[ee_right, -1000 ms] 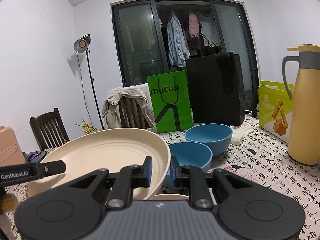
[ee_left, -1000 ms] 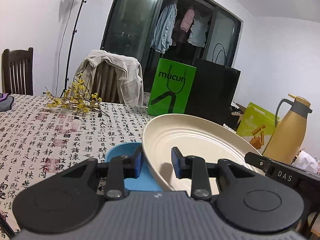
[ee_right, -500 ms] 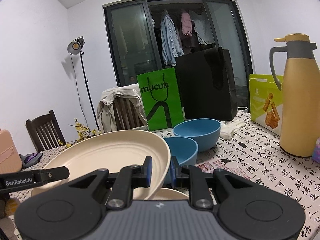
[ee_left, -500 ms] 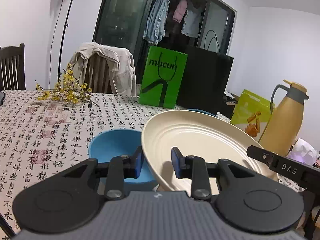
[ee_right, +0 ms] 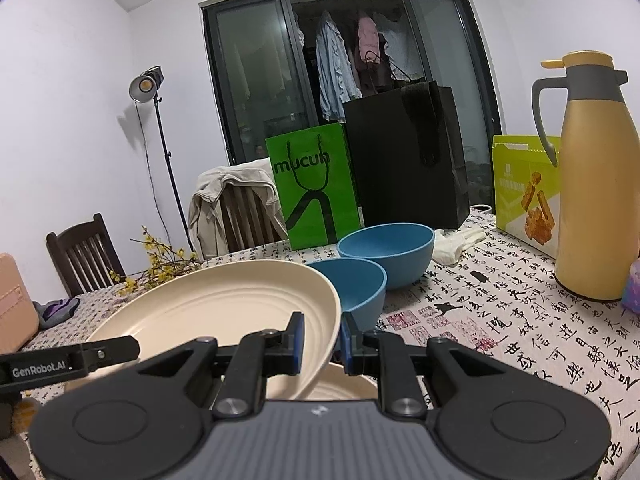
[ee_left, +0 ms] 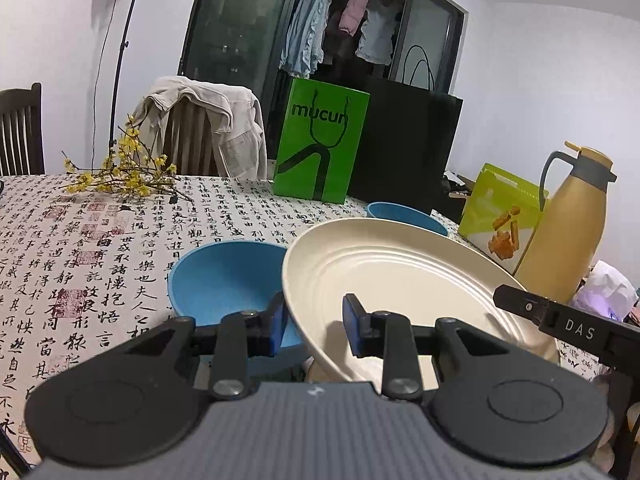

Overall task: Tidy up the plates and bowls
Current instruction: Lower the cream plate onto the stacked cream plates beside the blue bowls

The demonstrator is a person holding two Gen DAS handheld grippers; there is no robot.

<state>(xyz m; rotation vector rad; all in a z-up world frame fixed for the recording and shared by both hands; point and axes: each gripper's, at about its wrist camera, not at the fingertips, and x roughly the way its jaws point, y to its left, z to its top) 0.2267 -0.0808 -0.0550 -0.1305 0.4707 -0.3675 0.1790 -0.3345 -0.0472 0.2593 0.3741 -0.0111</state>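
2 grippers, left gripper [ee_left: 314, 326] and right gripper [ee_right: 322, 344], clamp opposite rims of cream plate [ee_left: 400, 276]; blue bowl [ee_left: 224, 280] alongside

Count:
- cream plates: 2, upper plate [ee_right: 224, 308] tilted, second plate [ee_right: 344, 384] under it
- blue bowls: 2, near bowl [ee_right: 356, 284], far bowl [ee_right: 392, 248]
- grippers: 2, left gripper [ee_left: 314, 326], right gripper [ee_right: 322, 340]
- paper bags: 2, green bag [ee_right: 316, 192], black bag [ee_right: 404, 156]
- thermos jug [ee_right: 596, 184]: 1
- yellow-green box [ee_right: 524, 188]: 1
- chairs: 2, draped chair [ee_right: 240, 212], bare chair [ee_right: 82, 252]
- lamp stand [ee_right: 148, 84]: 1
- flower sprig [ee_left: 120, 172]: 1
- white glove [ee_right: 456, 242]: 1
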